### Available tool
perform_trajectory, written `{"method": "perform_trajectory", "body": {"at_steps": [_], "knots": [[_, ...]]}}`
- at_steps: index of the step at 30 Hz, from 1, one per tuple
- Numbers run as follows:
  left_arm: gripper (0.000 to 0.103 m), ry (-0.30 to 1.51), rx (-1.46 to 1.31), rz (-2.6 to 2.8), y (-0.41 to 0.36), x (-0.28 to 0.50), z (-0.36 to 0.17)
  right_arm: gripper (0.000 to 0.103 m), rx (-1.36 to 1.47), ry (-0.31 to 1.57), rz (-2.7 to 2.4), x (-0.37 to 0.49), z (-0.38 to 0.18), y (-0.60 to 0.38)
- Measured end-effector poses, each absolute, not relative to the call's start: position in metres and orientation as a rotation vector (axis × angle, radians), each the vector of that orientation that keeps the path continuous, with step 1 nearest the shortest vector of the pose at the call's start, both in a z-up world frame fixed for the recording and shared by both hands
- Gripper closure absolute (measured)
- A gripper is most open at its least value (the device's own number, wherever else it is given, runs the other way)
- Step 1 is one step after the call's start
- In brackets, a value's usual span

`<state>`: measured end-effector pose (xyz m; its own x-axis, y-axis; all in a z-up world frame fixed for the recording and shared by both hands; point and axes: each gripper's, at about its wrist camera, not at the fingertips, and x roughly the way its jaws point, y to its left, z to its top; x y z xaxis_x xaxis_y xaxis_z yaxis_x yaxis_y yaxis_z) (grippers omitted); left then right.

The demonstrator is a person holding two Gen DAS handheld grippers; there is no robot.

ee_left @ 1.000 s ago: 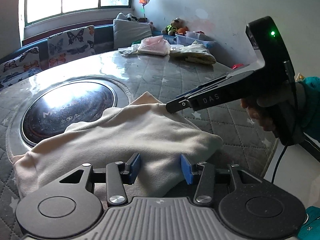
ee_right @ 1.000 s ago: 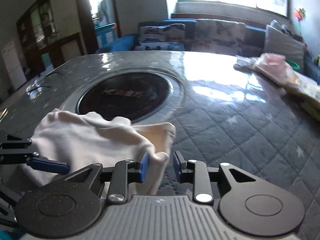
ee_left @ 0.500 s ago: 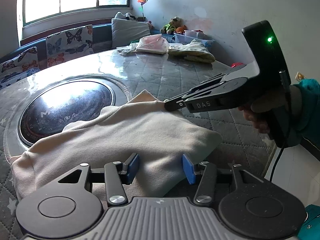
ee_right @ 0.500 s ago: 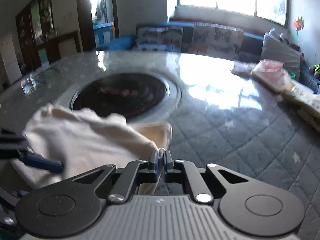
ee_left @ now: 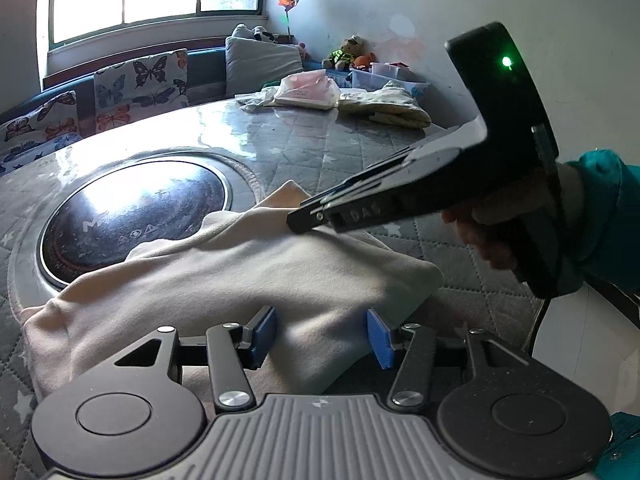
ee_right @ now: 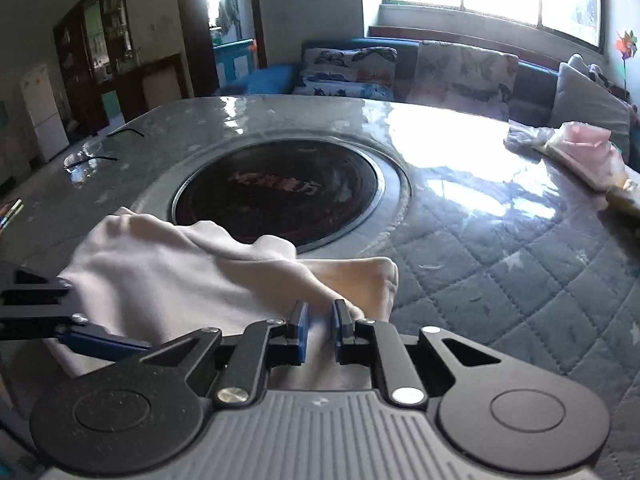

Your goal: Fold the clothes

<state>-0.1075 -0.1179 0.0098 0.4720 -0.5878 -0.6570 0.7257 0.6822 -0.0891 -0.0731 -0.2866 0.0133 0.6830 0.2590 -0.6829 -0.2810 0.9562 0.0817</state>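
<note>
A cream garment (ee_left: 248,276) lies bunched on the grey quilted table, beside the round dark glass plate. It also shows in the right wrist view (ee_right: 168,276). My left gripper (ee_left: 320,336) is open, its blue pads either side of the garment's near fold without pinching it. My right gripper (ee_right: 319,332) stands at the garment's far edge with its pads a small gap apart and cloth lying between them. In the left wrist view the right gripper (ee_left: 300,222) rests on top of the garment.
A round dark glass plate (ee_left: 132,216) is set in the table (ee_right: 500,272) beyond the garment. Bagged and folded clothes (ee_left: 308,88) lie at the table's far edge. A sofa with butterfly cushions (ee_left: 140,80) stands behind. The table edge drops off at right.
My right gripper shut on the garment's edge half a second ago and its pads have since parted a little. My left gripper stays open in place.
</note>
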Motion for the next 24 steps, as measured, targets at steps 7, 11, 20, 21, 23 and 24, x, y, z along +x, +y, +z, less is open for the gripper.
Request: {"method": "perform_trajectory", "body": {"at_steps": [7,11,20,21,23,24], "knots": [[0.049,0.709,0.17,-0.738,-0.093,-0.103,0.019,0.091,-0.072,0.739,0.377,-0.067,0.028,-0.264],[0.048,0.714,0.149,-0.66,-0.071,-0.094,0.021,0.091,-0.103,0.759,0.418,-0.054,0.02,-0.244],[0.048,0.69,0.095,-0.558,-0.045,-0.052,0.033,0.083,-0.114,0.761,0.418,-0.048,0.023,-0.238],[0.048,0.69,0.089,-0.549,-0.045,-0.046,0.033,0.082,-0.115,0.755,0.42,-0.049,0.024,-0.237],[0.048,0.703,0.079,-0.538,-0.045,-0.032,0.031,0.082,-0.115,0.757,0.424,-0.049,0.024,-0.235],[0.049,0.707,0.079,-0.535,-0.046,-0.027,0.03,0.082,-0.113,0.764,0.425,-0.048,0.022,-0.234]]}}
